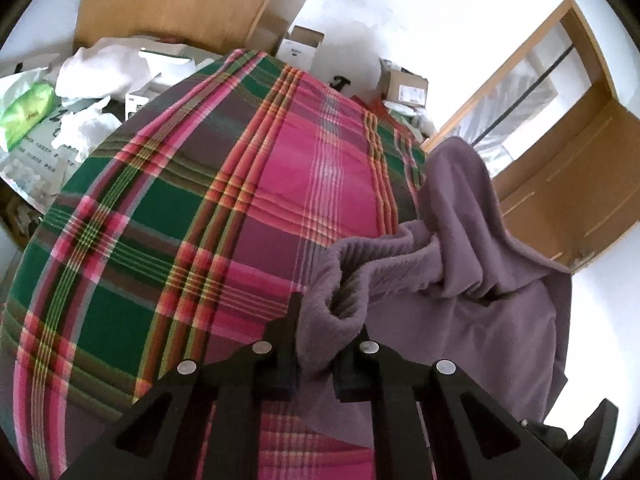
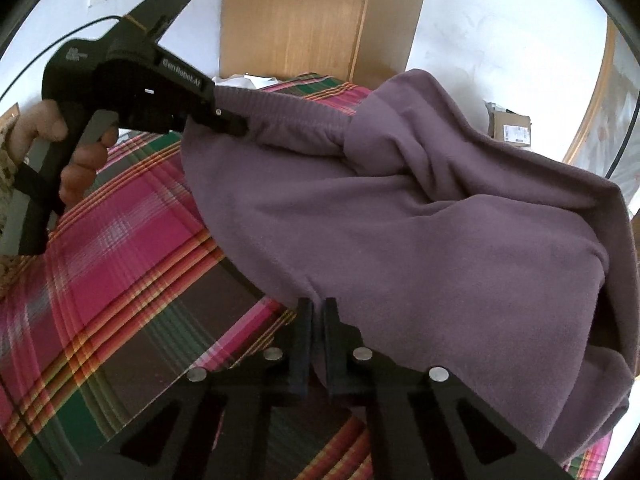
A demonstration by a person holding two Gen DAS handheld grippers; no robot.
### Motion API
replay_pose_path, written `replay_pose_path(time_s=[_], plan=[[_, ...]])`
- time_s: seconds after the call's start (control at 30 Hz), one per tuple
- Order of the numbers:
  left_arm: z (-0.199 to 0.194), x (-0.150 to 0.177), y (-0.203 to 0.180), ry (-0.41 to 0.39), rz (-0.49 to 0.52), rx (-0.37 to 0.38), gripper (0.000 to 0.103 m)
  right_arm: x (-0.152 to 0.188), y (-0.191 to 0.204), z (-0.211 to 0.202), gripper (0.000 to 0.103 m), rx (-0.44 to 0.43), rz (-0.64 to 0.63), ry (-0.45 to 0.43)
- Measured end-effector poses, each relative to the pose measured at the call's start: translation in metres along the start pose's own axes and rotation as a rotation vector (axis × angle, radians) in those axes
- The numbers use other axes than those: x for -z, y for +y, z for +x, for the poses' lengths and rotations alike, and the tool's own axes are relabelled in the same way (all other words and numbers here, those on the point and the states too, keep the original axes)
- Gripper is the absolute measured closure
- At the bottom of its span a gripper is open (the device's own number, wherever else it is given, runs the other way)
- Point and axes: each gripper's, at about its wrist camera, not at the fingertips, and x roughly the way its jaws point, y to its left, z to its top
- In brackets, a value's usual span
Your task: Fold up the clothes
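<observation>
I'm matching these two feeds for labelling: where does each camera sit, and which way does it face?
Left wrist: sits on the left gripper, looking along its fingers over the plaid bed cover; fingers pinch the ribbed edge of the purple garment.
Right wrist: sits on the right gripper, facing the left gripper and the hand holding it; fingers pinch the garment's lower edge.
Shared: the garment, bed cover, wooden wardrobe.

free: plaid bed (image 1: 160, 208) left of garment, bare and open | blocked: purple garment (image 2: 400, 220) hung across right half between both grippers | far edge: boxes (image 1: 404, 88), bags (image 1: 48, 120) crowded beyond bed | wardrobe (image 2: 304, 16) behind
</observation>
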Motion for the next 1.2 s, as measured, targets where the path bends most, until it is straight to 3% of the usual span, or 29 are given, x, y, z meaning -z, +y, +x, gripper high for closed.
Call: replay_pose_path(time_s=[0.57, 0.8, 1.2], plan=[[-0.073, 0.031, 0.016, -0.118, -0.107, 0.062, 0.095, 0.004, 0.013, -0.061, 0.099, -0.041, 0.009, -0.120], [-0.112, 0.066, 0.039, -0.155, -0.171, 0.054, 0.095, 0.019, 0.035, -0.078, 0.099, -0.085, -0.012, -0.134], [-0.142, 0.131, 0.071, -0.138, -0.227, 0.017, 0.095, 0.049, 0.059, -0.094, 0.099, -0.159, -0.004, -0.103]])
